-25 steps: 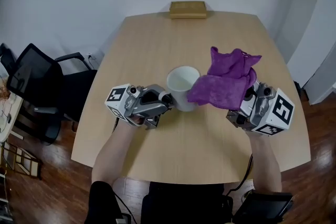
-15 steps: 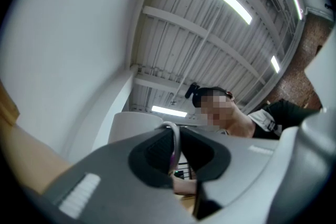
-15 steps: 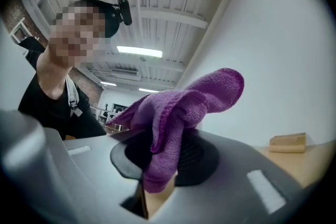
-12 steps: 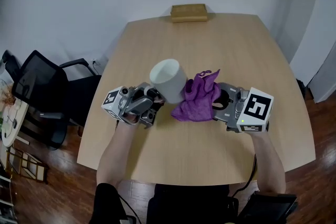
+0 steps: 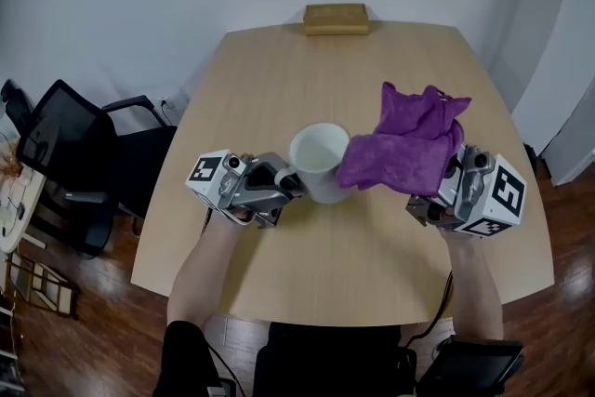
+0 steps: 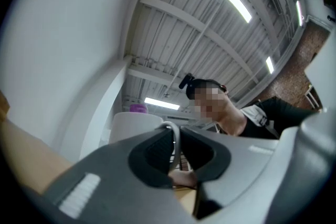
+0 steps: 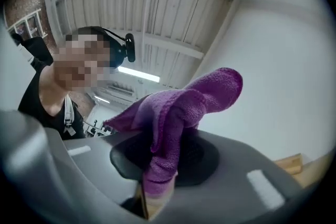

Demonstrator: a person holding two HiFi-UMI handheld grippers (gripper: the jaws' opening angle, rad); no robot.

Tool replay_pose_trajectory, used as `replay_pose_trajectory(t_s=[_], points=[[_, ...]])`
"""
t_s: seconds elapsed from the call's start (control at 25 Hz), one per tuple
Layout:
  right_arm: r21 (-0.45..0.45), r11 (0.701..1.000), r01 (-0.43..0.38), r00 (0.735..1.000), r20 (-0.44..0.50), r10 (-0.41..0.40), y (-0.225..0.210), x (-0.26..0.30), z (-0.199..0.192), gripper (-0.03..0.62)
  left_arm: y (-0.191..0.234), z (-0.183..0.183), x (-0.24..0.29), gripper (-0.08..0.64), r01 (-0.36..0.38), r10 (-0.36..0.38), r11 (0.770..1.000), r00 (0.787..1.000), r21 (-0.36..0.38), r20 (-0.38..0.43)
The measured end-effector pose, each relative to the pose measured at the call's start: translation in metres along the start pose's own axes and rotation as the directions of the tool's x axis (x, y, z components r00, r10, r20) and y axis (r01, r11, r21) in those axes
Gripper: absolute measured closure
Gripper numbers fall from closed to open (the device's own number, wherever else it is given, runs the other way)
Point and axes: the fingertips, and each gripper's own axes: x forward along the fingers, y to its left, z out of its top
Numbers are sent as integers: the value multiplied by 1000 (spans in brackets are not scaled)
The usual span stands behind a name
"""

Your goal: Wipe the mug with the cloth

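A white mug (image 5: 320,161) is held above the wooden table (image 5: 279,88), its mouth turned up toward me. My left gripper (image 5: 294,180) is shut on the mug's handle (image 6: 176,140); in the left gripper view the thin handle loop runs between the two dark pads, with the mug's body (image 6: 134,126) behind. My right gripper (image 5: 444,179) is shut on a purple cloth (image 5: 409,142), which hangs out to the right of the mug with its near edge beside the rim. In the right gripper view the cloth (image 7: 176,118) is pinched between the pads and bunches upward.
A flat brown box (image 5: 335,18) lies at the table's far edge. A black office chair (image 5: 70,149) stands left of the table. A person's forearms (image 5: 209,260) reach in from the near edge. Dark wood floor surrounds the table.
Half a second ago the mug was tipped on its side with the cloth pressed against it. Now the mug's mouth faces up again and the right gripper has drawn the cloth back to the right.
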Motion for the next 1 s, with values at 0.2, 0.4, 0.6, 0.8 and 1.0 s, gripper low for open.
replay_pose_trajectory(t_s=[0.2, 0.4, 0.6, 0.8, 1.0], points=[[79, 995, -65, 991, -110, 73, -2, 4, -34, 513, 8, -6, 0, 499, 25, -25, 1000, 1000, 5, -13], [95, 990, -103, 969, -214, 122, 13, 10, -74, 512, -2, 14, -22, 499, 2, -4, 999, 998, 33, 61], [59, 992, -115, 892, -433, 129, 9, -6, -118, 512, -2, 24, -33, 499, -15, 9, 998, 995, 69, 96], [70, 997, 12, 971, -241, 6, -19, -12, -64, 512, -5, 19, -26, 499, 15, -19, 998, 997, 58, 74], [156, 988, 3, 996, 86, -17, -21, -13, -5, 512, -10, -2, -12, 499, 71, -71, 997, 998, 7, -2]])
